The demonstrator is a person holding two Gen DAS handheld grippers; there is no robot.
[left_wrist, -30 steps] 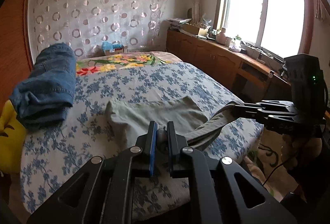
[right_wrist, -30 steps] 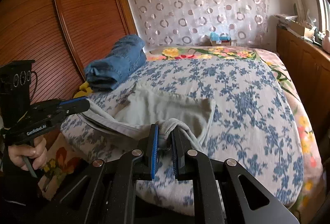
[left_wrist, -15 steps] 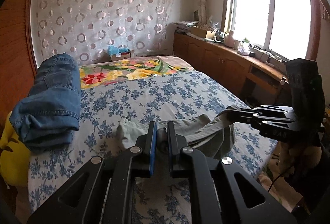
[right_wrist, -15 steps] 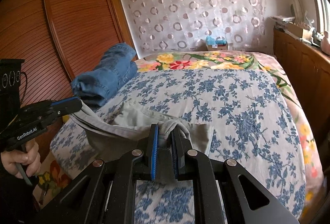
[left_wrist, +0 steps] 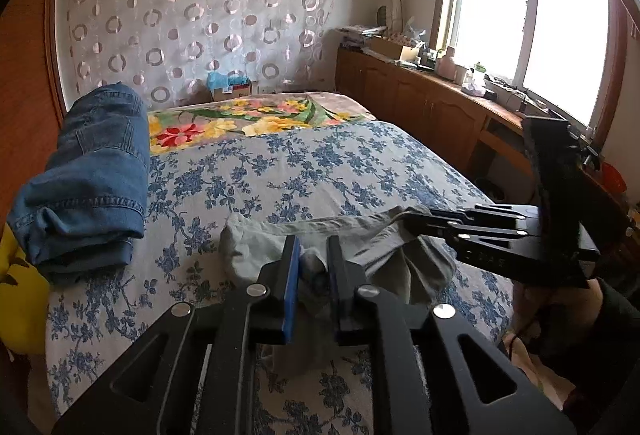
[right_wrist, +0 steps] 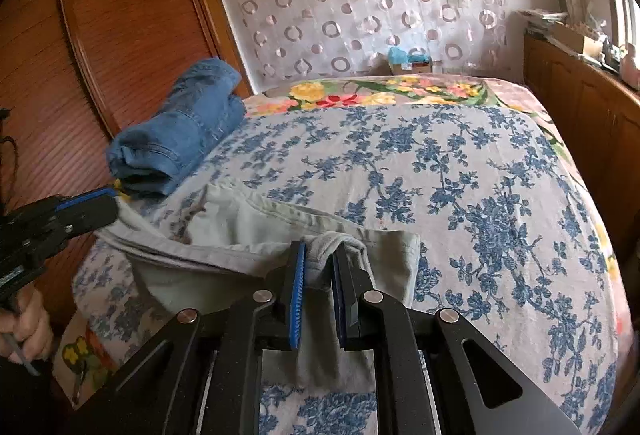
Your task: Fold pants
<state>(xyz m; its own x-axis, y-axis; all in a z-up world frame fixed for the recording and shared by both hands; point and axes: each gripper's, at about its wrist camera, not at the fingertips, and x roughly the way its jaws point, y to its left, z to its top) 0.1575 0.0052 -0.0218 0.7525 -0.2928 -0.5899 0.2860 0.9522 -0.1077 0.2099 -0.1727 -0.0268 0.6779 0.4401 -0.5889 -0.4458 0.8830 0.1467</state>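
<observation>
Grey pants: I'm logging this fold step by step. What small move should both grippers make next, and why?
Probably carry both grippers forward over the bed together, then lower. The left gripper and right gripper each pinch an end of the grey pants, the held edge is raised and most cloth hangs bunched near the bed's near edge, not flat.

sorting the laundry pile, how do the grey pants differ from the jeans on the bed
The grey-green pants are pale, thin and loose, clamped by both the left gripper and the right gripper; the blue jeans are dark denim, untouched. The pants lie near the bed's foot, the jeans folded thick by the wardrobe. Both rest on the floral bedspread.
</observation>
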